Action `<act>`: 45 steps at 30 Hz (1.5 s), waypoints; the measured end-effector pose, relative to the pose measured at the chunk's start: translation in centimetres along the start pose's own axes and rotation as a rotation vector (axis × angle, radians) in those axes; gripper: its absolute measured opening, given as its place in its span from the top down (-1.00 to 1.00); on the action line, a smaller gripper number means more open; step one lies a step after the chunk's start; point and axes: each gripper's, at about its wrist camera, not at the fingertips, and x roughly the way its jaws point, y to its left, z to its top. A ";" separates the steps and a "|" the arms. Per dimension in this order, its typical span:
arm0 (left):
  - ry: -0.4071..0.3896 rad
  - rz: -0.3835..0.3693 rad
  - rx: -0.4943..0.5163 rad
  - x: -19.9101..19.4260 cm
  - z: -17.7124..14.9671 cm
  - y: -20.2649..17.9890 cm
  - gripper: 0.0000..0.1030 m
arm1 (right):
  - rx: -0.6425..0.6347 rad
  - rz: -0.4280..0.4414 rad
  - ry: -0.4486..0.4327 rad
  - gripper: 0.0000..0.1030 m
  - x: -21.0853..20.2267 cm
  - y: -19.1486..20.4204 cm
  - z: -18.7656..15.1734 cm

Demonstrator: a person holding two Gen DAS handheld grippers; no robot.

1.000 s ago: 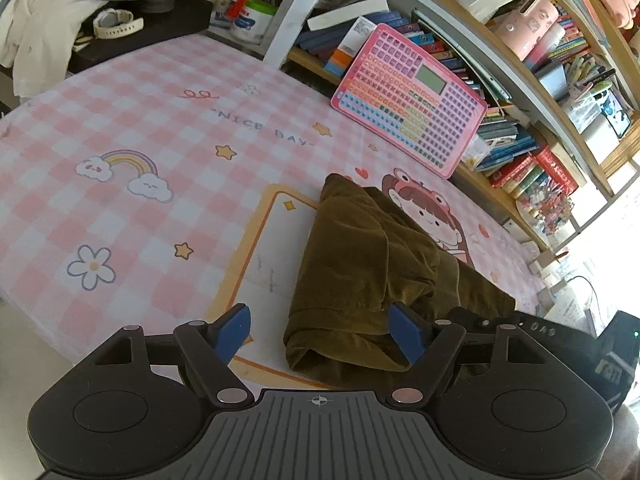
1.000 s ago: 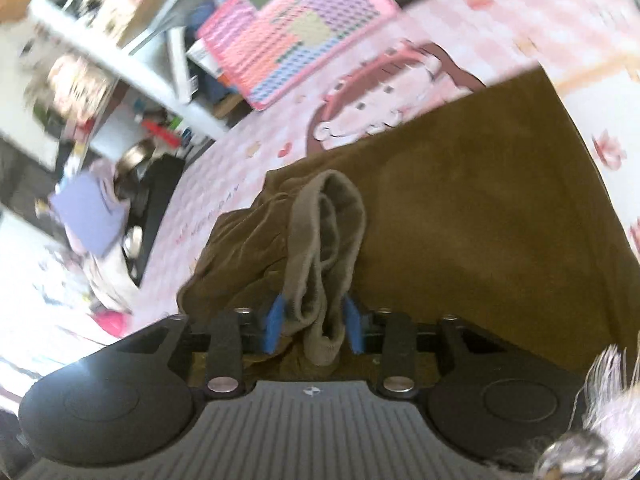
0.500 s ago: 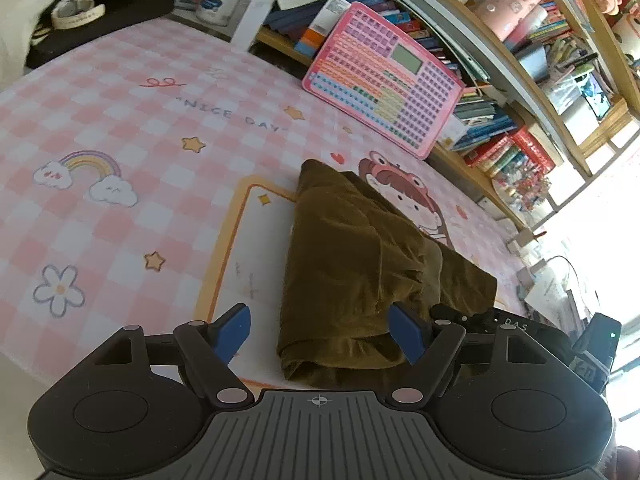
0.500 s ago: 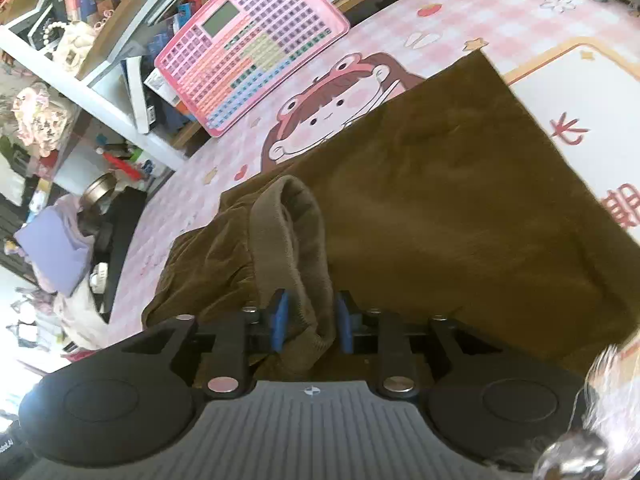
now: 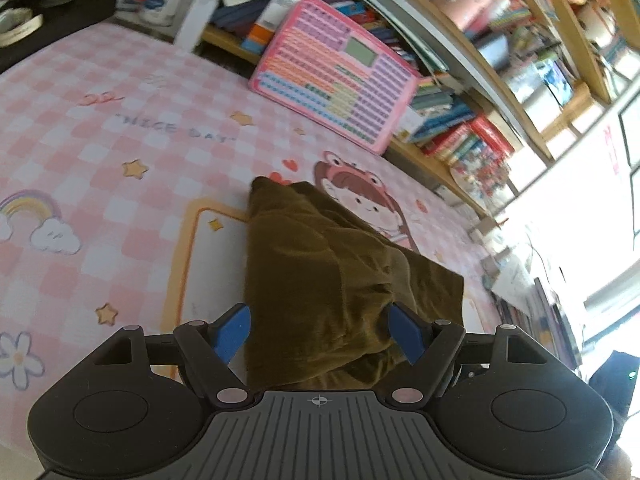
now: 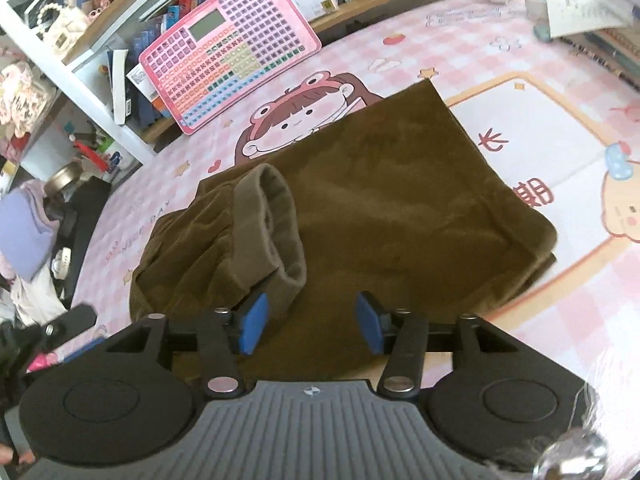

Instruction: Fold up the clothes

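An olive-brown corduroy garment [image 5: 320, 280] lies folded on the pink checked mat [image 5: 100, 160]. It also shows in the right wrist view [image 6: 380, 208], with its ribbed grey-brown cuff [image 6: 276, 232] lying looped on top at the left. My left gripper [image 5: 320, 330] is open and hovers over the garment's near edge, holding nothing. My right gripper [image 6: 310, 324] is open, with the cuff just in front of its left finger [image 6: 252, 322] and free of the jaws.
A pink toy keyboard [image 5: 336, 72] leans on the bookshelf [image 5: 480, 60] at the back; it also shows in the right wrist view [image 6: 228, 52]. Clothes and clutter [image 6: 28, 224] sit on a dark stand at the left. Papers and books [image 6: 588, 12] lie at the right.
My right gripper has opened and let go of the cuff, which now lies on the folded garment. My left gripper has moved closer over the garment and stays open.
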 end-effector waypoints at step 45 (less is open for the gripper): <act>0.154 0.481 0.122 7.1 -9.2 -14.5 -0.67 | -0.350 0.003 0.060 -0.73 -2.7 -9.6 5.7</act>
